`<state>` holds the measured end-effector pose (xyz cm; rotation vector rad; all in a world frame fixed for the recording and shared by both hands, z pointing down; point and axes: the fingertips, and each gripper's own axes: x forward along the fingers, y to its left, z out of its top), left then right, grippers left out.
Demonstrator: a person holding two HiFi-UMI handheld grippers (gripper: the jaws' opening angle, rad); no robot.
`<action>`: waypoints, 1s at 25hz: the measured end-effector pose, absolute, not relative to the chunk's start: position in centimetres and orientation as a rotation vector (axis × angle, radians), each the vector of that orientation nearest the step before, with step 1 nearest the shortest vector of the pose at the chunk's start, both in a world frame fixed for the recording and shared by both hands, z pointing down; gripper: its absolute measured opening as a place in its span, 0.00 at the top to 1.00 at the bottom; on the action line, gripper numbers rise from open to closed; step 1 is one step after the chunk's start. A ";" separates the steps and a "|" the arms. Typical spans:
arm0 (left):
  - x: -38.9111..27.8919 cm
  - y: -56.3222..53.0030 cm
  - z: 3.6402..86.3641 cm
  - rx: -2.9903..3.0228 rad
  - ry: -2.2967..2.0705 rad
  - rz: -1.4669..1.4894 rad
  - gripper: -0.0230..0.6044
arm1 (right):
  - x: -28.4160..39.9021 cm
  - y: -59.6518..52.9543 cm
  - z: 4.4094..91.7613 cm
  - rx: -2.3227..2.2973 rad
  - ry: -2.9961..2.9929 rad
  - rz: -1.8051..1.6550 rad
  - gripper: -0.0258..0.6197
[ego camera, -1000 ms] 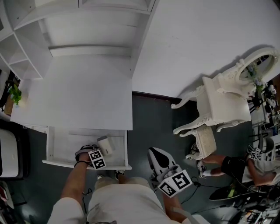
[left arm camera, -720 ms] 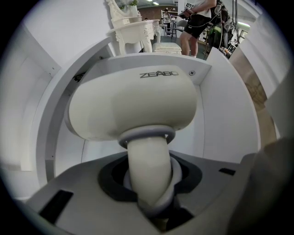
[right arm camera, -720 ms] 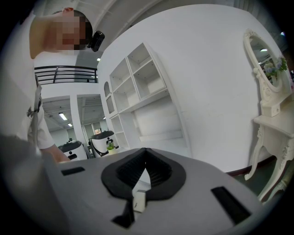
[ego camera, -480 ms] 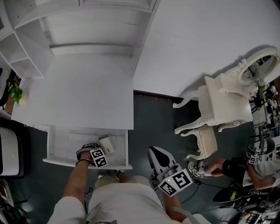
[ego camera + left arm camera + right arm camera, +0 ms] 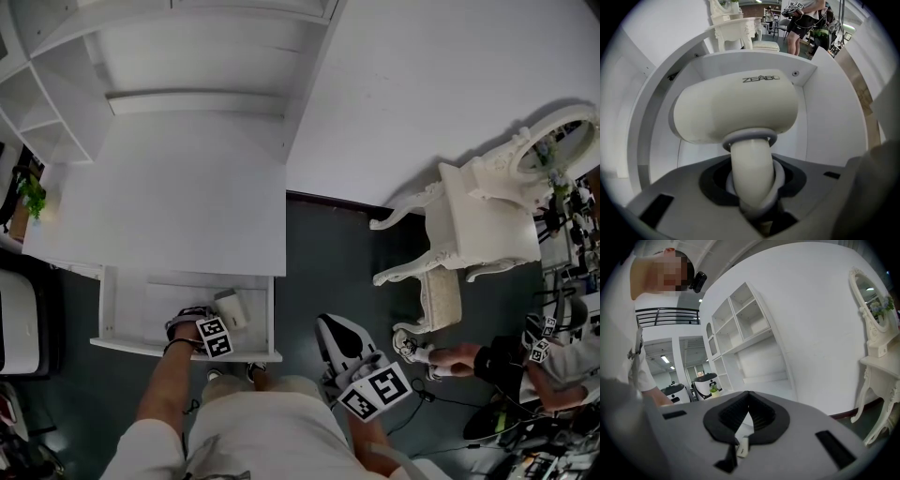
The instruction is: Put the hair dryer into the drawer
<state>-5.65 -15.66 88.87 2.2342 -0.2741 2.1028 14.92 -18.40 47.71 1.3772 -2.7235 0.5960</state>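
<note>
Left gripper (image 5: pixel 752 197) clamped on the handle of the hair dryer (image 5: pixel 736 108), which hangs low inside the open drawer (image 5: pixel 122 314); can't tell if it's touching bottom. Release remains, I'd judge. Right gripper (image 5: pixel 746 420) closed on nothing, idle beside the drawer.

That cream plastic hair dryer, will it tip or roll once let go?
Probably tips: the cream plastic hair dryer has a bulky barrel on a narrow handle. Its smooth rounded shell may roll slightly in the white drawer.

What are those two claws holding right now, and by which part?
The left gripper grips the hair dryer by its handle; the right gripper is shut and holds nothing.
</note>
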 end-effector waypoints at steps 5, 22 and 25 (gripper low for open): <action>-5.5 -15.6 88.9 2.218 -0.238 2.098 0.72 | 15.1 -18.3 47.8 1.384 -2.720 0.601 0.95; -5.6 -15.8 89.1 2.122 -0.254 2.141 0.69 | 15.0 -18.0 48.1 1.390 -2.723 0.621 0.95; -5.7 -15.9 89.1 2.128 -0.273 2.138 0.69 | 14.9 -18.0 48.1 1.391 -2.724 0.624 0.95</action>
